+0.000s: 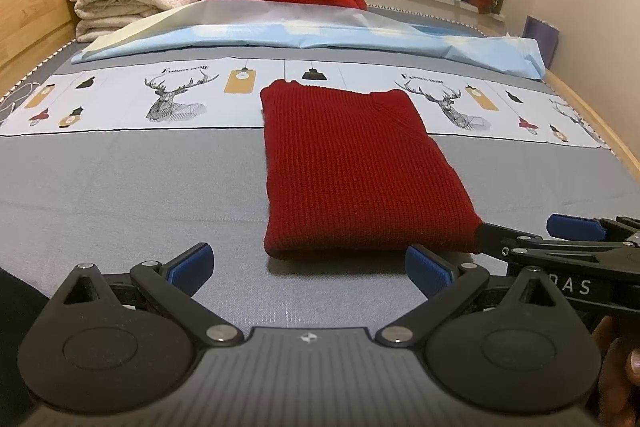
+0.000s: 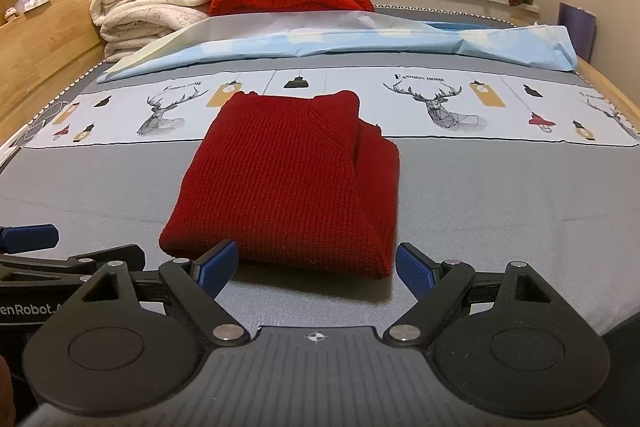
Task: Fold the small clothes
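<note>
Both claws stand wide open and hold nothing. Across the bottom of its own view, the left gripper (image 1: 308, 269) has its blue pads spread over bare grey bed sheet (image 1: 120, 195), short of the near edge of the folded red sweater (image 1: 360, 171). At lower right there, the right gripper (image 1: 520, 231) reaches in, one dark finger tip at the sweater's near right corner (contact unclear). From the right wrist, that gripper (image 2: 316, 267) spans the sweater's (image 2: 280, 179) near edge, pads apart, sweater lying mid-frame.
</note>
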A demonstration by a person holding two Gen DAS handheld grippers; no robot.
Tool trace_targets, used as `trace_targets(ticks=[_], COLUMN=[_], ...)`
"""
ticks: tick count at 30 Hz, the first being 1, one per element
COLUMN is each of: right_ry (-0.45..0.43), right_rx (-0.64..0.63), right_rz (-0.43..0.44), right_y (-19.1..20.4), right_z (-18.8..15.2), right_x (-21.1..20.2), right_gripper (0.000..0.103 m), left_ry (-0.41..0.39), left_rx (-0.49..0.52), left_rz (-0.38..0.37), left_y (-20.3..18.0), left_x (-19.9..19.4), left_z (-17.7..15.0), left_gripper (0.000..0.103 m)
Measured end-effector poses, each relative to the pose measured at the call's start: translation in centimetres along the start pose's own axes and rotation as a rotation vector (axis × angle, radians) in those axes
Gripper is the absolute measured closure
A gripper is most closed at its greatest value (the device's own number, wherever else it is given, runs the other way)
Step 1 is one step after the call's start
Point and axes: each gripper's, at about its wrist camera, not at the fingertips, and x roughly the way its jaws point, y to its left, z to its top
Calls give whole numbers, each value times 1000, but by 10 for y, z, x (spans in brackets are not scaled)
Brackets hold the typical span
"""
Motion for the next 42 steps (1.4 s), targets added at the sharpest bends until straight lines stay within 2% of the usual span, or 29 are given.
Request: trace_targets(ticks=[42], right_ry=[9], right_rx=[1], right_rz=[-8], right_y=[5], right_z=[-2], right_x=[6], right_gripper=[17], left_ry=[6], left_rx=[-22], left_rz=[-10], left_y=[2], left_x=[5], left_z=[0], left_gripper=[1])
